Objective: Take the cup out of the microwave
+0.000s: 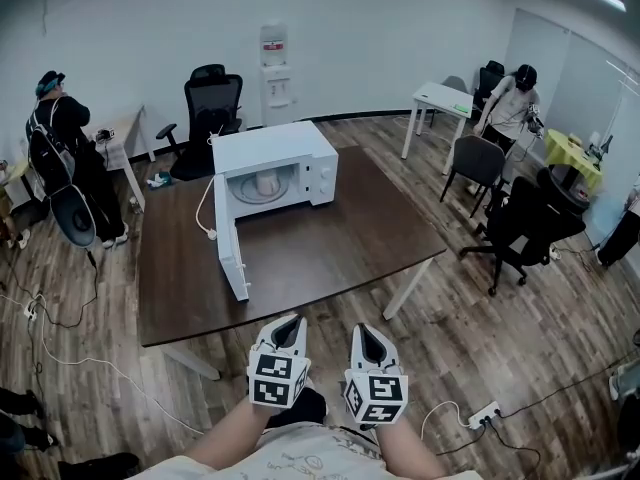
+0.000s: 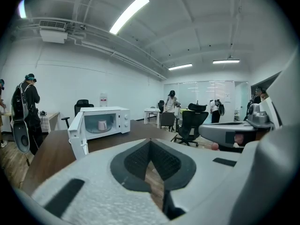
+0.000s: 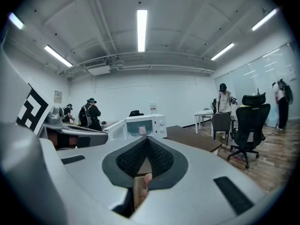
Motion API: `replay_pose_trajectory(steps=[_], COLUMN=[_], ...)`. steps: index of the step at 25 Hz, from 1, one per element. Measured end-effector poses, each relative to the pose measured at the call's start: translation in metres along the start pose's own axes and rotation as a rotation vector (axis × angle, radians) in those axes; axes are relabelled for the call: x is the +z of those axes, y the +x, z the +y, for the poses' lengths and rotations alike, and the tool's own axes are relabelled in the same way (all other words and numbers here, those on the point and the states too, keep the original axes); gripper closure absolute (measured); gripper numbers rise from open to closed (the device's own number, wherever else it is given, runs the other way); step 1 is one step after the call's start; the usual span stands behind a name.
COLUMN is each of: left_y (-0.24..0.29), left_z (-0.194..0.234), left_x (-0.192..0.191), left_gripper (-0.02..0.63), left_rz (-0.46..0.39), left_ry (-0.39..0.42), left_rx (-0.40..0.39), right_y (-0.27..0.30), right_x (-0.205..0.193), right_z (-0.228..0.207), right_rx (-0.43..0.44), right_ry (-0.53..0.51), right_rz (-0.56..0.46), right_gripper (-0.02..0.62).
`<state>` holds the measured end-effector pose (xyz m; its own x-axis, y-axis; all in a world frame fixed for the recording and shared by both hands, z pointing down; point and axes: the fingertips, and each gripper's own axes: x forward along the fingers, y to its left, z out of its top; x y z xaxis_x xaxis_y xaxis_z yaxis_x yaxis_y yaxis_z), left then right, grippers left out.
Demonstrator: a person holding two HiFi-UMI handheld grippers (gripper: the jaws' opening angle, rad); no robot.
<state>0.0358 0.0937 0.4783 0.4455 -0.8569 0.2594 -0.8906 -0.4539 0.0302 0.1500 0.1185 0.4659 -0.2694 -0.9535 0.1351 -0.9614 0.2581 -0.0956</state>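
Observation:
A white microwave (image 1: 282,149) stands on the dark brown table (image 1: 340,238) with its door (image 1: 230,251) swung open toward me on the left. Inside it, on the turntable, stands a pale cup (image 1: 267,181), upright. The left gripper view shows the cup (image 2: 101,125) far off, and so does the right gripper view, where the cup (image 3: 142,131) is tiny. My left gripper (image 1: 288,325) and right gripper (image 1: 367,334) hang side by side near my body, short of the table's front edge. Both are shut and hold nothing.
A black office chair (image 1: 525,230) stands right of the table, a grey chair (image 1: 478,161) and a white table (image 1: 440,99) behind it. Another black chair (image 1: 210,108) and a water dispenser (image 1: 275,60) are at the back wall. People stand at far left (image 1: 62,138) and far right (image 1: 512,103). A power strip (image 1: 483,415) lies on the floor.

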Motion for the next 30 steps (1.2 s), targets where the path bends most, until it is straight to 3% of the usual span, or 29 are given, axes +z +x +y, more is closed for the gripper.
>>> replay_pose_trajectory(steps=[14,30], left_y=[0.095,0.195], left_z=[0.039,0.125], left_x=[0.038,0.064], left_gripper=[0.603,0.603], left_rz=[0.009,0.009], left_ry=[0.03,-0.023], left_rx=[0.005,0.079], right_y=[0.103,0.239], right_x=[0.028,0.051], right_z=[-0.035,-0.046], right_rx=[0.033,0.109], right_ry=[0.057,-0.002], right_rz=[-0.016,0.009], right_gripper=[0.584,0.584])
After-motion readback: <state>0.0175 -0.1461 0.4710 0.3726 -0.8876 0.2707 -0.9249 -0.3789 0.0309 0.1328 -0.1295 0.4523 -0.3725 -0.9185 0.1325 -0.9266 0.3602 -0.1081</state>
